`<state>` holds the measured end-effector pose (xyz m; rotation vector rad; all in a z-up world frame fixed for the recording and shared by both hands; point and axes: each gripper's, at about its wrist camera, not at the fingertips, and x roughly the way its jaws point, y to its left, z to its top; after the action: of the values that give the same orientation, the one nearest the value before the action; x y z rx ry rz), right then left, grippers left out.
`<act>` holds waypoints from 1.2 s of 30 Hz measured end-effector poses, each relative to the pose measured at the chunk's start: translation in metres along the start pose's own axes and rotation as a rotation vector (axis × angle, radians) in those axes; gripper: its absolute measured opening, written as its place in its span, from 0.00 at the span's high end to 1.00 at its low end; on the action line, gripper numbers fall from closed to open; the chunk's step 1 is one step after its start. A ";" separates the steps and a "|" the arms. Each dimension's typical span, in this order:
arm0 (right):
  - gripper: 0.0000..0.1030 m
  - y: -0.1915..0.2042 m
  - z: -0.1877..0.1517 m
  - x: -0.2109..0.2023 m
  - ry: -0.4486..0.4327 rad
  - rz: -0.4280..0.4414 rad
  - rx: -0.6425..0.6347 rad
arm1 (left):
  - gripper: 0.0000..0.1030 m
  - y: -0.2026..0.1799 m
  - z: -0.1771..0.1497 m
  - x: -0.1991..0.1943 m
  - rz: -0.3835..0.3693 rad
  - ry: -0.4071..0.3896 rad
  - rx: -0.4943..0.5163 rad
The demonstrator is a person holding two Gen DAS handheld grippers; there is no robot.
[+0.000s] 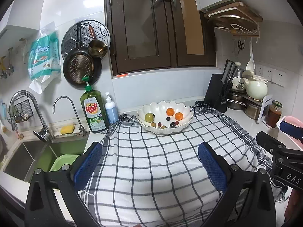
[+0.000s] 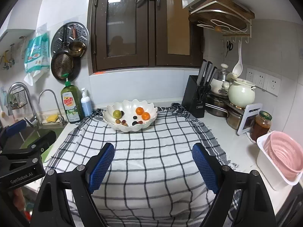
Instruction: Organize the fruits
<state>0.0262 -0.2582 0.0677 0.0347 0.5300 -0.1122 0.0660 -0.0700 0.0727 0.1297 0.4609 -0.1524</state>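
I have both tongs released and empty: left gripper (image 1: 149, 167) and right gripper (image 2: 152, 167) hover over the near end of the checked cloth (image 1: 161, 160). The fruit sits straight ahead at the far end, in the white bowl (image 2: 151, 124). Neither hand looks clearly nearer; oranges (image 2: 139, 110) lie right, the green fruit (image 2: 117, 113) left.

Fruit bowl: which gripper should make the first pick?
Probably right. The white bowl sits closer to centre ahead of the right gripper; from the left gripper it lies off to the right. Both are open, empty and well short of it.
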 end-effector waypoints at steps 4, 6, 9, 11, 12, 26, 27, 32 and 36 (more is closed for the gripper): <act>0.17 0.000 -0.005 -0.003 0.005 0.005 0.001 | 0.00 0.001 -0.005 -0.008 0.005 -0.005 0.002; 0.17 0.001 -0.007 -0.004 0.010 0.005 0.002 | 0.00 0.002 -0.007 -0.011 0.008 -0.005 0.002; 0.17 0.000 -0.008 -0.007 0.008 0.011 0.004 | 0.00 0.001 -0.008 -0.012 0.007 -0.006 0.003; 0.17 0.001 -0.009 -0.010 0.004 0.011 0.001 | 0.00 0.001 -0.009 -0.016 0.005 -0.011 0.006; 0.17 0.002 -0.009 -0.011 0.003 0.011 0.001 | 0.00 0.001 -0.010 -0.017 0.005 -0.013 0.007; 0.17 -0.001 -0.008 -0.020 -0.020 0.028 -0.004 | 0.00 0.001 -0.009 -0.025 -0.006 -0.022 0.003; 0.17 -0.001 -0.008 -0.020 -0.019 0.029 -0.004 | 0.00 0.001 -0.010 -0.025 -0.007 -0.021 0.004; 0.17 -0.001 -0.008 -0.021 -0.020 0.029 -0.002 | 0.00 -0.001 -0.010 -0.029 -0.008 -0.021 0.006; 0.17 -0.001 -0.008 -0.021 -0.020 0.027 -0.004 | 0.00 -0.002 -0.010 -0.031 -0.005 -0.021 0.004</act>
<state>0.0039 -0.2567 0.0719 0.0372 0.5092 -0.0848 0.0336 -0.0666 0.0780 0.1310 0.4397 -0.1601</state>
